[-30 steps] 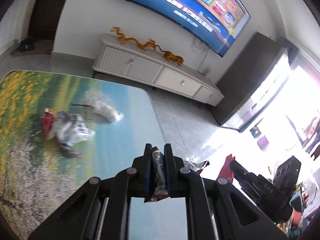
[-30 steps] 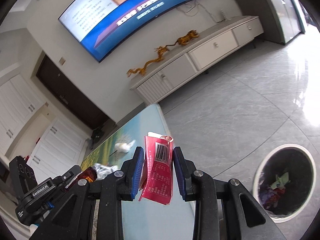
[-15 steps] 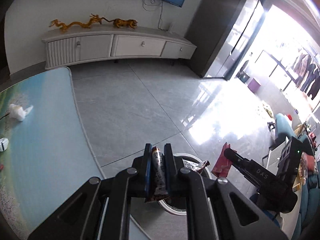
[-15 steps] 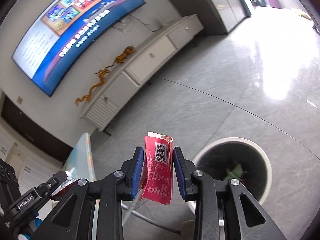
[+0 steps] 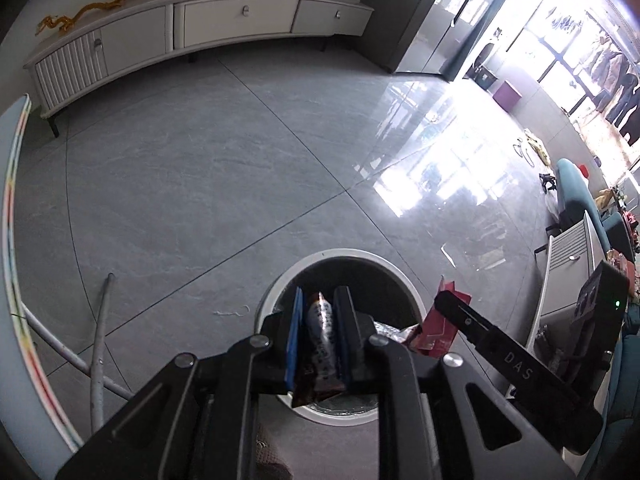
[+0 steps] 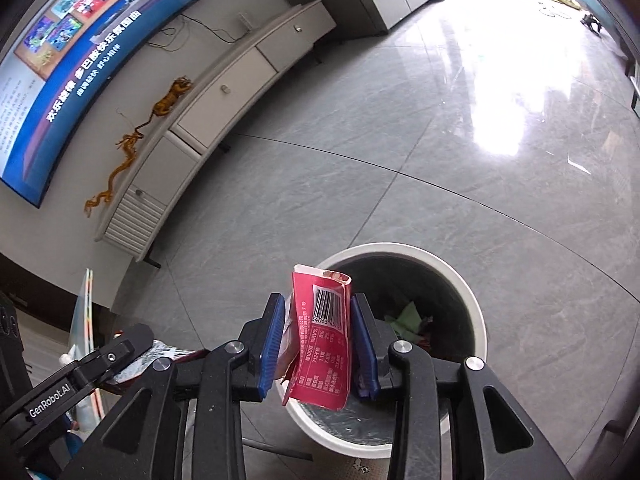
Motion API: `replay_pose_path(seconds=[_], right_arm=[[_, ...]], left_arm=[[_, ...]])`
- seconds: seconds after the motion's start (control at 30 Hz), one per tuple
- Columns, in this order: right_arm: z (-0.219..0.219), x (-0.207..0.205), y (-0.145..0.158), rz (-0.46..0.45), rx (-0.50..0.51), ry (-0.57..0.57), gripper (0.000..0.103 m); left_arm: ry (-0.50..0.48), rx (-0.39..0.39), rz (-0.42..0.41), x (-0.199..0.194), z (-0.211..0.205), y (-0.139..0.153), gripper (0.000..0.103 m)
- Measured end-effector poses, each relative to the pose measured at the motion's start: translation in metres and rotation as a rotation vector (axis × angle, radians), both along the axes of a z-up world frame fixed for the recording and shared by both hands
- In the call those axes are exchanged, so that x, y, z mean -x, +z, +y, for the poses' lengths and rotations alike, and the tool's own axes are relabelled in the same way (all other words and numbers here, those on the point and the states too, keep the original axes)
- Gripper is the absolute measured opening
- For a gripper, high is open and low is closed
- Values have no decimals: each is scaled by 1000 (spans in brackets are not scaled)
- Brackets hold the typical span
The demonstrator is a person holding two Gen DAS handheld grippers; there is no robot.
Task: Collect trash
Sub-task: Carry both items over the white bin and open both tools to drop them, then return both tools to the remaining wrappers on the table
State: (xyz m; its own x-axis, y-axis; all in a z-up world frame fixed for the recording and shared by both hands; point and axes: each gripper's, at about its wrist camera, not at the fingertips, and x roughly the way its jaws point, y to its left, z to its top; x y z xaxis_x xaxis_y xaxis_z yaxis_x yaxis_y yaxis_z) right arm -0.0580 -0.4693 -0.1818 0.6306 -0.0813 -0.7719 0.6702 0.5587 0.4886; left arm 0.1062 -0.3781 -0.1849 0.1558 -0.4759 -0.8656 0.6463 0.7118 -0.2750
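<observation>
My left gripper (image 5: 319,322) is shut on a brown and silver snack wrapper (image 5: 321,344) and holds it over the round white trash bin (image 5: 280,292) on the floor. My right gripper (image 6: 318,332) is shut on a red wrapper with a barcode (image 6: 324,340), held over the near rim of the same bin (image 6: 472,304), which has green and red scraps inside. The right gripper with its red wrapper (image 5: 444,320) shows at the right in the left wrist view. The left gripper (image 6: 132,344) shows at the lower left in the right wrist view.
The table edge (image 5: 10,240) and its metal legs (image 5: 98,344) are at the left. A white TV cabinet (image 5: 200,28) with gold dragon figures stands against the far wall under a TV (image 6: 80,40). Grey tiled floor (image 5: 200,184) surrounds the bin.
Both grippers have swung away from the table and moved down over the trash bin, each still holding its wrapper. The bin is now closer and right under the fingers.
</observation>
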Motion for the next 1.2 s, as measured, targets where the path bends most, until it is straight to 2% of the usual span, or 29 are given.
replay_pose_path(seconds=[0.07,0.23,0.37,0.53,0.73,0.9,1.2], right_arm=[[-3,3,-6,16,-2,-11,36],[-11,7,-12,35,-6,-31,41],[-11,9,-10,41,-4,-44,43],[-7,10,6,21,13,-45,43],[7,5,37,-29,51,-19,44],[34,-11,63,-63,80,40,44],[99,-47,109,-101,158,179,44]], left_arm=[[-10,4,30,3,-8,-9,29],[-28,14,73,2,-14,-18,44],[-29,28,64,1,-8,-11,46],[16,45,-22,-2,16,17,46],[110,44,-166,-5,70,60,46],[193,50,-253,-8,126,90,46],[339,125,-306,-17,232,133,46]])
